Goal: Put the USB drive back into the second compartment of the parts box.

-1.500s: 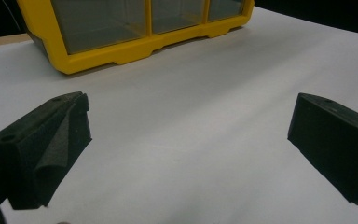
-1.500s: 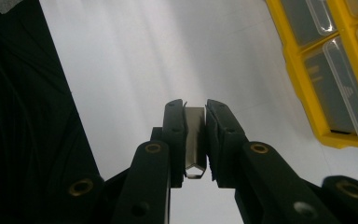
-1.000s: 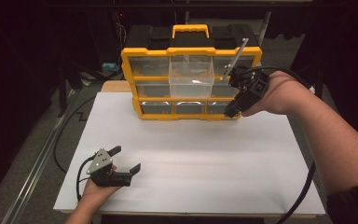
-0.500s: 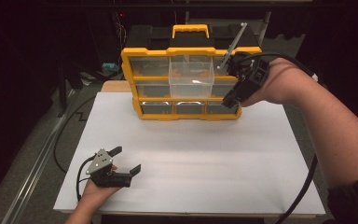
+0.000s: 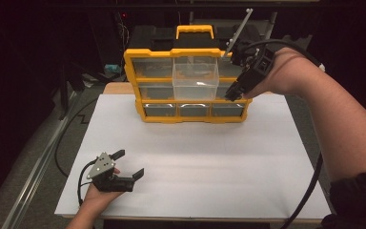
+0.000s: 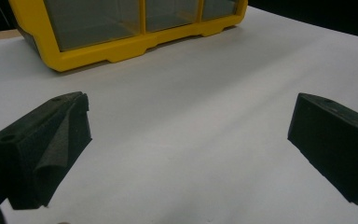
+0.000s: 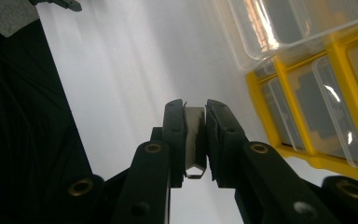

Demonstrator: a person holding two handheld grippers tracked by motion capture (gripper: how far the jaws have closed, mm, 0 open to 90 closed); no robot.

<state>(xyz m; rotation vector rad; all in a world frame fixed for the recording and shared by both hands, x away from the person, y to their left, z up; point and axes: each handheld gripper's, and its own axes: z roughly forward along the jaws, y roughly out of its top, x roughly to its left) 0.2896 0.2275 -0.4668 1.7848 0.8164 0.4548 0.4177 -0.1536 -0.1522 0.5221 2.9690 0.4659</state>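
A yellow-framed drawer organizer [image 5: 134, 86] stands at the back of the white tabletop [image 5: 195, 157]. One clear drawer [image 5: 195, 76] sticks out of its middle column. My right gripper [image 5: 232, 94] hovers just right of that drawer, jaws pointing down, shut on a small flat metal piece [image 7: 195, 140]. In the right gripper view the gripper [image 7: 196, 105] pinches the piece, with the clear drawer [image 7: 279, 23] and yellow frame [image 7: 340, 65] to the right. My left gripper [image 5: 131, 163] rests open at the front left, nothing between its jaws [image 6: 191, 121], facing the organizer [image 6: 121, 49].
The organizer carries a yellow handle [image 5: 194, 31] on top, and a thin white rod [image 5: 238, 28] slants up behind the right hand. A cable [image 5: 310, 191] trails off the right front. The wooden edge [image 5: 119, 88] and dark floor lie to the left.
My right gripper has risen and moved slightly back, from the organizer's lower right drawers to beside the pulled-out drawer. The left gripper has stayed put.
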